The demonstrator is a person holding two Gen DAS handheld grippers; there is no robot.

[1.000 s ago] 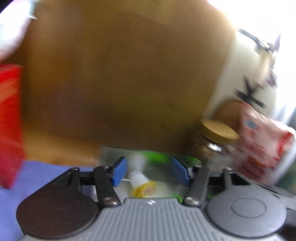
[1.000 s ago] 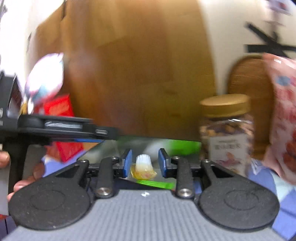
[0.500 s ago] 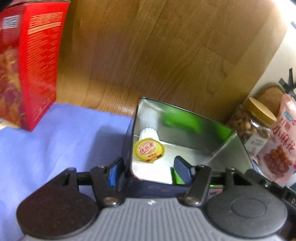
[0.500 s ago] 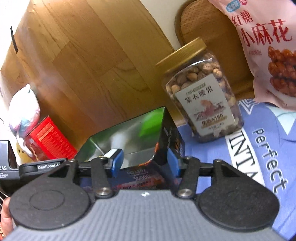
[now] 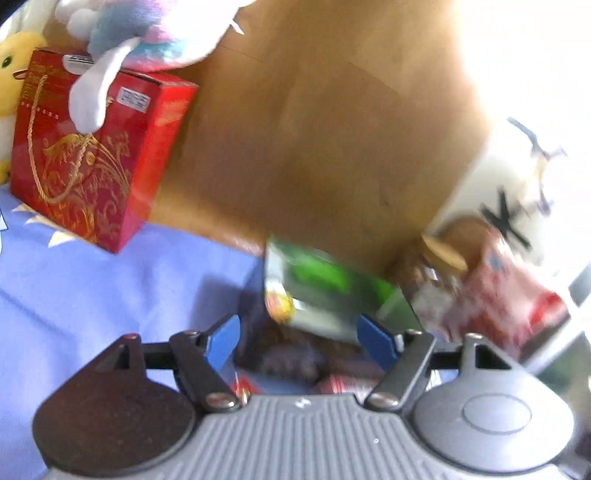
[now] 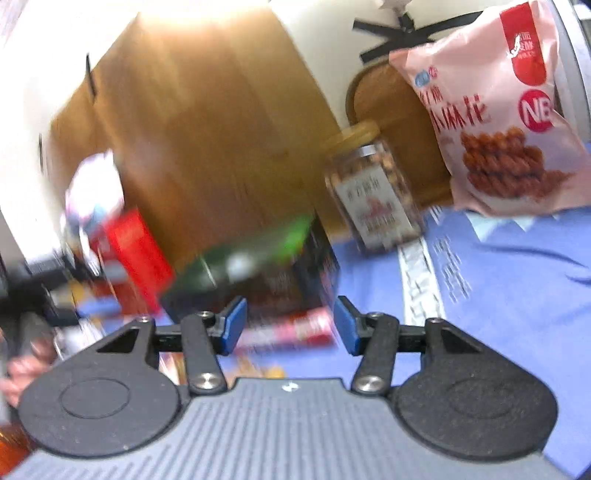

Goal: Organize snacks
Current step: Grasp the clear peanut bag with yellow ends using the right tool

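Observation:
An open metal tin (image 5: 332,295) with shiny inner walls stands on the blue cloth, blurred in both views, also seen as the tin (image 6: 258,273). A small yellow-lidded jelly cup (image 5: 279,306) lies inside it. My left gripper (image 5: 299,341) sits just short of the tin's dark front. Its jaws are opening and nothing is pressed between the pads. My right gripper (image 6: 290,328) is open, close before the tin, with nothing gripped. A red-and-pink packet (image 6: 295,328) lies flat on the cloth beyond its fingertips.
A red gift box (image 5: 92,147) stands at the left under a plush toy (image 5: 147,33). A gold-lidded nut jar (image 6: 373,195) and a pink snack bag (image 6: 498,110) stand at the right. A wooden panel (image 6: 207,140) backs the scene. A hand (image 6: 18,369) shows at the far left.
Both grippers have pulled back from the tin, whose walls they straddled half a second ago. The left jaws stand wider. A second ago both reached into the tin around the jelly cup.

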